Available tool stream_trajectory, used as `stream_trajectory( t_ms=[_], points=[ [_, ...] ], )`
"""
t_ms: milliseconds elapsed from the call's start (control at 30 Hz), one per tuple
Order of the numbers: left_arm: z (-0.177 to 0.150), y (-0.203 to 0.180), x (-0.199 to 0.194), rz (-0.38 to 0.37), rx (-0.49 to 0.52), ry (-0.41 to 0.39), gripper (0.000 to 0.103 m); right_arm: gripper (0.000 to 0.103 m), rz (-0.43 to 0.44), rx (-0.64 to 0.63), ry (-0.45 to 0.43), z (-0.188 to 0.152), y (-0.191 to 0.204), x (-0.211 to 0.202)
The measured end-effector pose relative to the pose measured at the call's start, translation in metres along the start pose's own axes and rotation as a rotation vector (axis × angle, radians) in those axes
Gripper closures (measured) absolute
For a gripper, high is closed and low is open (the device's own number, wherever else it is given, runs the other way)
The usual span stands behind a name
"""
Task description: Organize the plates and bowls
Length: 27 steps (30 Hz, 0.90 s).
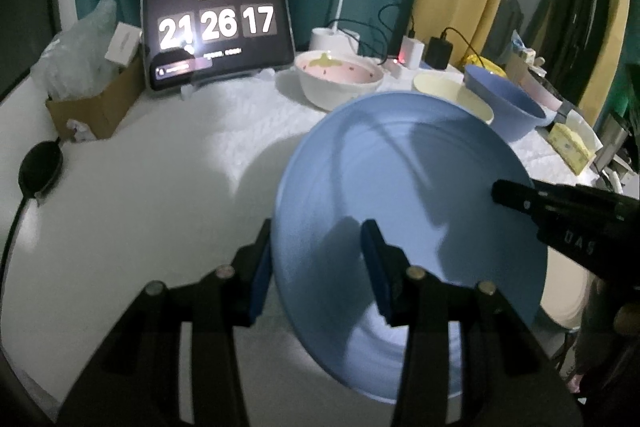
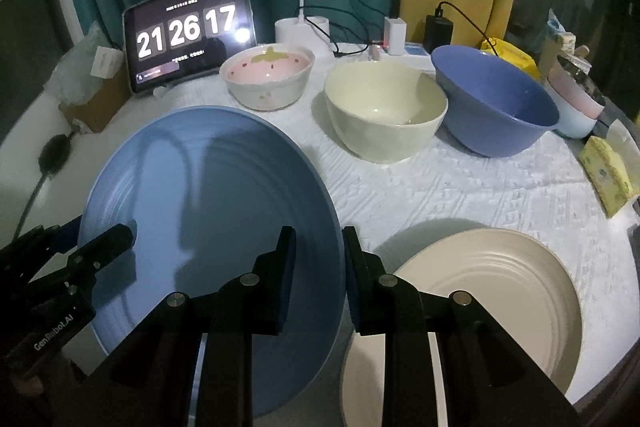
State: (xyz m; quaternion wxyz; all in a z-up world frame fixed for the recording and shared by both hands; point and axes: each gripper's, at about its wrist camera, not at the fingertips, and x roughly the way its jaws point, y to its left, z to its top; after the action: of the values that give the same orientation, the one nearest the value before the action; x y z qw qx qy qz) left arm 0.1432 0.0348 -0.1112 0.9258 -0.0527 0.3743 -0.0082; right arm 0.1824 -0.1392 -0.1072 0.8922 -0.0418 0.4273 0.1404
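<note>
- So we've got the blue plate (image 2: 208, 227) pinched on opposite rims by our left gripper (image 1: 318, 267) and right gripper (image 2: 318, 267), tilted off the table.
- Cream plate (image 2: 500, 287) lies just right of the right gripper.

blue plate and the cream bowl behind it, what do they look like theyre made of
Blue plate: matte, evenly coloured, with moulded concentric ridges and a thin rim; probably plastic or melamine, though matte-glazed ceramic is possible. Cream bowl: thick wall, with a glossy highlight inside; looks like glazed ceramic.
</note>
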Motion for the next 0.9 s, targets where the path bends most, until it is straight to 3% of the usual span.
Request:
stream_trajectory(
  t_ms=[500,900],
  points=[
    [0.007,-0.025,-0.024,-0.002,0.048,-0.06,0.06,0.078,0.005,0.033,-0.076,-0.001,-0.017,-0.036],
    [0.007,-0.056,-0.028,-0.029,0.103,-0.049,0.06,0.078,-0.011,0.084,-0.103,-0.014,-0.047,-0.051]
  ],
)
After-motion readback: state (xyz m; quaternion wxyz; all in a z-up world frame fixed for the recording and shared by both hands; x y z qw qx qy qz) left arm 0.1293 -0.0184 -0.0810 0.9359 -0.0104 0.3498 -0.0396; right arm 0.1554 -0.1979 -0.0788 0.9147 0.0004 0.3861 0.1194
